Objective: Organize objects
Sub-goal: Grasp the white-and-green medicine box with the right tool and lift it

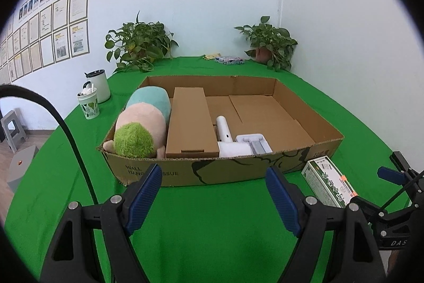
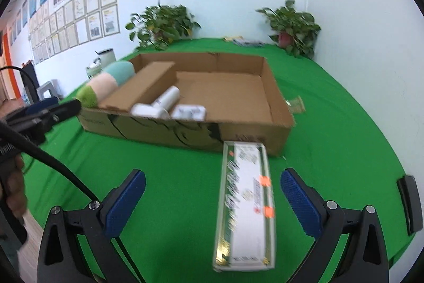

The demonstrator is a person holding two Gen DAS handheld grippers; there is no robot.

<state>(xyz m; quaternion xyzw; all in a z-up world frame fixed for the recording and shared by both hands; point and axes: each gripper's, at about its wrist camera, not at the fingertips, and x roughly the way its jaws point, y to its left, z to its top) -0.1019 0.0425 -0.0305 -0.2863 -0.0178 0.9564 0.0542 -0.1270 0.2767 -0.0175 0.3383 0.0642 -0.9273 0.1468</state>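
Trouble would most likely come at the green-and-white carton [image 2: 245, 206], which lies flat on the green worktop [image 2: 172, 177] just outside the cardboard tray [image 2: 278, 108] at about five o'clock from it: the right hand-held gripper [image 2: 213, 199] stands spread around it without touching, and a pinch across the long box's near end could let it swing or slip. The left hand-held gripper [image 1: 214, 199] is spread and empty too. Readable print is scant: "WALL HANG… ISSUE" on the tray's front wall, while the carton's lettering is, I think, too blurred to read.
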